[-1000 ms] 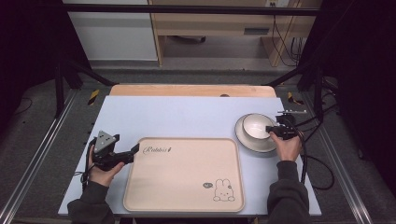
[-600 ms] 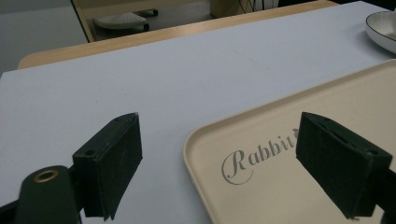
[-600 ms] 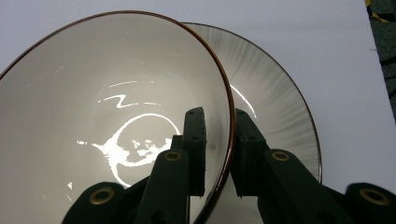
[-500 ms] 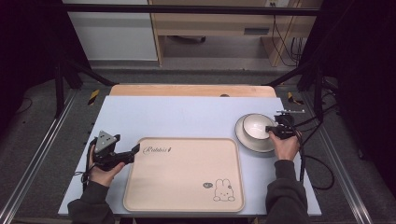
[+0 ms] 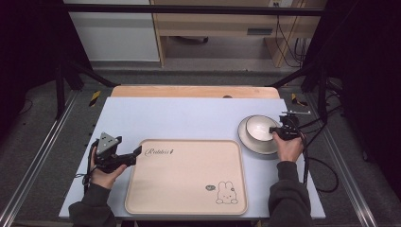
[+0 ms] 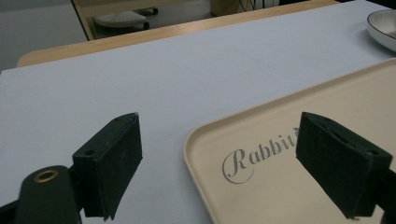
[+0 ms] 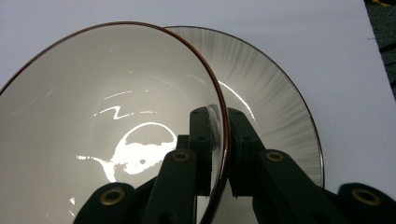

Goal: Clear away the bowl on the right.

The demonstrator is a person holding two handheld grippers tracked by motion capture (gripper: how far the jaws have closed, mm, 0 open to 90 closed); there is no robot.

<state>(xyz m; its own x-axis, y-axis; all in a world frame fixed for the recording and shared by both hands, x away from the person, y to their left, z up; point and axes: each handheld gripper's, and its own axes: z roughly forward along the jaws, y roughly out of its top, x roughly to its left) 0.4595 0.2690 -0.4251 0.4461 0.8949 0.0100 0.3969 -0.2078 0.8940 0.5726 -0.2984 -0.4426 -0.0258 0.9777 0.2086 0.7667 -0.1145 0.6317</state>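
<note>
Table pale blue | right hand-held gripper pinching bowl rim over plate | left hand-held gripper spread by tray | bowl likely glazed, slippery, fragile: rim grip

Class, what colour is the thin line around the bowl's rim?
Reddish-brown, on the white bowl pinched by the right gripper; the right gripper view shows it best.

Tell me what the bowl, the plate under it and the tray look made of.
Bowl: glazed ceramic, probably; glossy white, sharp glare, brown rim.
Plate: likely glazed ceramic too; shiny, grey streaks, dark rim.
Tray: matte beige, printed lettering and rabbit; plastic or melamine, can't tell.
</note>
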